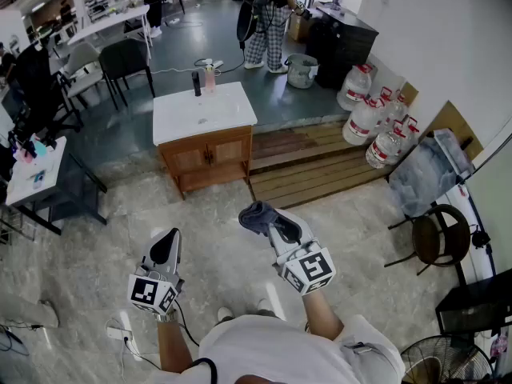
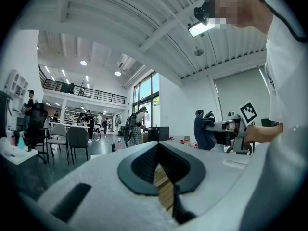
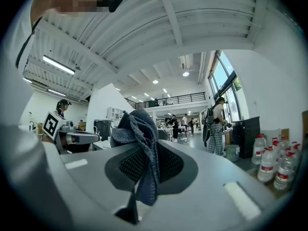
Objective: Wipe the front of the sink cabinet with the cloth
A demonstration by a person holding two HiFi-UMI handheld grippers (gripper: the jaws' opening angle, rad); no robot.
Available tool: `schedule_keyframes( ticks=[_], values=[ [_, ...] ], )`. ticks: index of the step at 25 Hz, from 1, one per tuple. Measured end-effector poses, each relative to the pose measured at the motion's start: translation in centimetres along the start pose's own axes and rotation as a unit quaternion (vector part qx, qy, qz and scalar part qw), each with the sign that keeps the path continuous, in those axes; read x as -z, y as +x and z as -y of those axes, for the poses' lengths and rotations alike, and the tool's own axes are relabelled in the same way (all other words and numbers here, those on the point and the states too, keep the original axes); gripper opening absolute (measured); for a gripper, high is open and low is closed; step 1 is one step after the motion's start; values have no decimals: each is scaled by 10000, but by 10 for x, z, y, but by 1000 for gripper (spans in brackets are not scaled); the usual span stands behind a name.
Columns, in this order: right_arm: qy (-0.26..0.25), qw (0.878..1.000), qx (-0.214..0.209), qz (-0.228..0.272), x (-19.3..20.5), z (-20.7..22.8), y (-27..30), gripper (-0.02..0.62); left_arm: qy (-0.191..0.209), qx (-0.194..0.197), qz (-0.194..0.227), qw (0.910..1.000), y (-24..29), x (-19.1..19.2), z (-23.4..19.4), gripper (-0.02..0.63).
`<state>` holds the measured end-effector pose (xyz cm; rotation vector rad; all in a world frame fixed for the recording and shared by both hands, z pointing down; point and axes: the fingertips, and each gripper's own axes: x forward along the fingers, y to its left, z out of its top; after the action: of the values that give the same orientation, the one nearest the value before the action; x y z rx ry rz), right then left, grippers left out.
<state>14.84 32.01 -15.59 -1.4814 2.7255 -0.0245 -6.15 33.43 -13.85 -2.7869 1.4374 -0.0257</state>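
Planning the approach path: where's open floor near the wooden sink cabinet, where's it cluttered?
Open: pale stone floor before the white-topped wooden sink cabinet, between the black-framed white table (left) and slatted wooden platform (right). Crowded: clear water jugs and round black stool further right.

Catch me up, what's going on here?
A person stands back from the wooden sink cabinet, with a handheld tool in each hand. The right tongs are shut on a blue-grey cloth and point toward the cabinet. The left tongs are shut with nothing in them. The cloth is not on the cabinet front yet, so wiping has not begun.
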Motion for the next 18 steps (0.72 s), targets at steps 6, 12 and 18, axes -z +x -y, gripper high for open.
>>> schedule_keyframes(
  ticks=[6,12,18],
  values=[
    [-10,10000,-28,19,2,-6,0,52,11,43,13,10000,-4,3,2,2],
    [-17,10000,-37,30,0,-9,-3,51,-18,38,8,10000,-8,3,4,2],
    [-35,10000,-11,70,1,-9,-9,52,-96,24,-8,10000,-10,9,8,2]
  ],
)
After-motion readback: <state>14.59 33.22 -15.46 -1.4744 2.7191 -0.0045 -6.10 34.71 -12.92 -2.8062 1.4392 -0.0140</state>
